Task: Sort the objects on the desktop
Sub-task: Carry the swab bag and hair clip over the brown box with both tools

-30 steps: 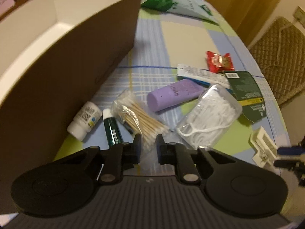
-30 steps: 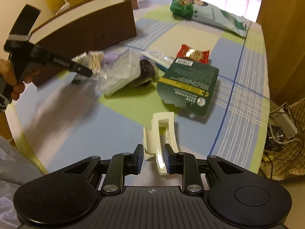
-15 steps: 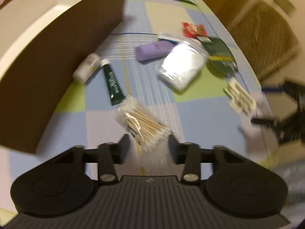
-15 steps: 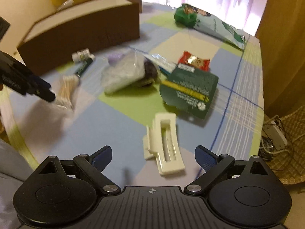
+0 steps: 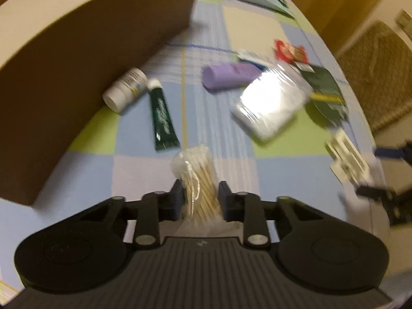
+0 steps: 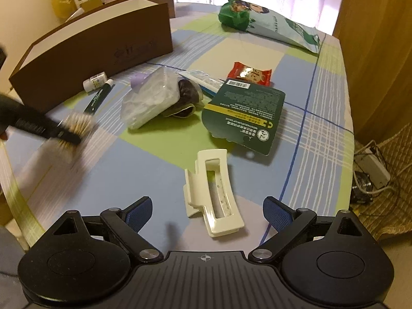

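My left gripper (image 5: 200,193) is shut on a clear bag of cotton swabs (image 5: 197,173), held above the checked tablecloth; it shows blurred in the right wrist view (image 6: 77,128). My right gripper (image 6: 207,211) is open, its jaws wide on either side of a white hair claw clip (image 6: 213,193) that lies on the cloth. A brown cardboard box (image 5: 90,59) with a white inside stands at the left, also seen in the right wrist view (image 6: 103,43).
On the cloth lie a white pill bottle (image 5: 125,88), a dark green tube (image 5: 162,118), a purple tube (image 5: 229,76), a bag of floss picks (image 5: 270,103), a dark green card pack (image 6: 244,110), a red snack packet (image 6: 252,73) and a large green bag (image 6: 267,23).
My left gripper has closed on the swab bag and lifted it. My right gripper has opened and let go of the white clip, which now lies on the cloth.
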Demonstrator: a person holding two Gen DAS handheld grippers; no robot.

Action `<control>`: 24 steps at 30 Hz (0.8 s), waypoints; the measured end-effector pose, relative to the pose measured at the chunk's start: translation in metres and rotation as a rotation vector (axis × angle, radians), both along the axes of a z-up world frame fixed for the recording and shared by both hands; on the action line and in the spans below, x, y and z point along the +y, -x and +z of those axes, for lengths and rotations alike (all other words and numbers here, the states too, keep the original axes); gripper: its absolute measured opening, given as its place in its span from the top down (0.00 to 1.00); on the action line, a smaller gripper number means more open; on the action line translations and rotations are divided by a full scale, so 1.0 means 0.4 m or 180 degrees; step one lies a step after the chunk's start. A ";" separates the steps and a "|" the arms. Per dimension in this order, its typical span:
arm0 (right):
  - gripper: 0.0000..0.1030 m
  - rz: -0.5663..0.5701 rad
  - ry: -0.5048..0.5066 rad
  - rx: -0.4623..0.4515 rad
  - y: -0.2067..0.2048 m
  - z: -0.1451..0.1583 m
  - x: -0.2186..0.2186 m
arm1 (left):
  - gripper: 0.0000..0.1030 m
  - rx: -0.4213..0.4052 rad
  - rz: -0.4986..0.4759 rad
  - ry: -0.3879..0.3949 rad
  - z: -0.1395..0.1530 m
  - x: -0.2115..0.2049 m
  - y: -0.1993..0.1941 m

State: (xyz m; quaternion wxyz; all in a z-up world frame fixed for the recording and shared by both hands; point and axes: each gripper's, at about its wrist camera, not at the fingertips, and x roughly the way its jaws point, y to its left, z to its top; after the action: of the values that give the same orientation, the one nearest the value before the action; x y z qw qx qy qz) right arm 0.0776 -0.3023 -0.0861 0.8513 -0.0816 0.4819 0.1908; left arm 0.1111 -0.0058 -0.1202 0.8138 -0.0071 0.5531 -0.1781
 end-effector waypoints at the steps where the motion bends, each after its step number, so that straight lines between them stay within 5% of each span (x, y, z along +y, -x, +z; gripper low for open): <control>1: 0.04 -0.0011 -0.0023 0.0002 -0.001 0.002 -0.003 | 0.79 0.0015 -0.0060 -0.0033 0.002 0.003 0.016; 6: 0.04 -0.0068 -0.0114 0.0022 -0.008 0.004 -0.012 | 0.77 0.0130 -0.0100 -0.0115 0.007 0.052 0.079; 9: 0.04 -0.0041 -0.0090 0.0033 -0.020 -0.001 0.001 | 0.62 0.0131 0.0014 -0.0175 0.002 0.069 0.087; 14: 0.05 -0.0007 -0.0071 0.0073 -0.050 -0.023 0.020 | 0.64 -0.0049 0.0020 -0.0269 0.001 0.049 0.090; 15: 0.05 -0.0011 -0.0076 0.0089 -0.057 -0.029 0.021 | 0.71 -0.0087 0.0003 -0.0306 0.002 0.043 0.093; 17: 0.16 -0.0018 -0.0046 0.0112 -0.069 -0.042 0.026 | 0.80 -0.0101 -0.0038 -0.0301 0.003 0.042 0.099; 18: 0.34 -0.0016 -0.0020 0.0157 -0.074 -0.050 0.029 | 0.81 -0.0075 -0.0028 -0.0263 0.002 0.044 0.099; 19: 0.41 -0.0035 0.0010 0.0213 -0.078 -0.059 0.031 | 0.82 -0.0055 -0.0027 -0.0240 0.003 0.047 0.102; 22: 0.56 0.0020 0.0141 0.0131 -0.064 -0.064 0.041 | 0.84 -0.0044 -0.0050 -0.0220 0.012 0.049 0.115; 24: 0.57 0.0048 0.0102 0.0183 -0.053 -0.062 0.040 | 0.84 -0.0055 -0.0071 -0.0209 0.021 0.046 0.124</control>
State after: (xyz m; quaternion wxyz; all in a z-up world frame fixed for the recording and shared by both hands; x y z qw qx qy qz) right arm 0.0987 -0.2861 -0.1110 0.8342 -0.0933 0.5085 0.1918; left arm 0.0614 0.0127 -0.1116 0.8163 0.0274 0.5518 -0.1690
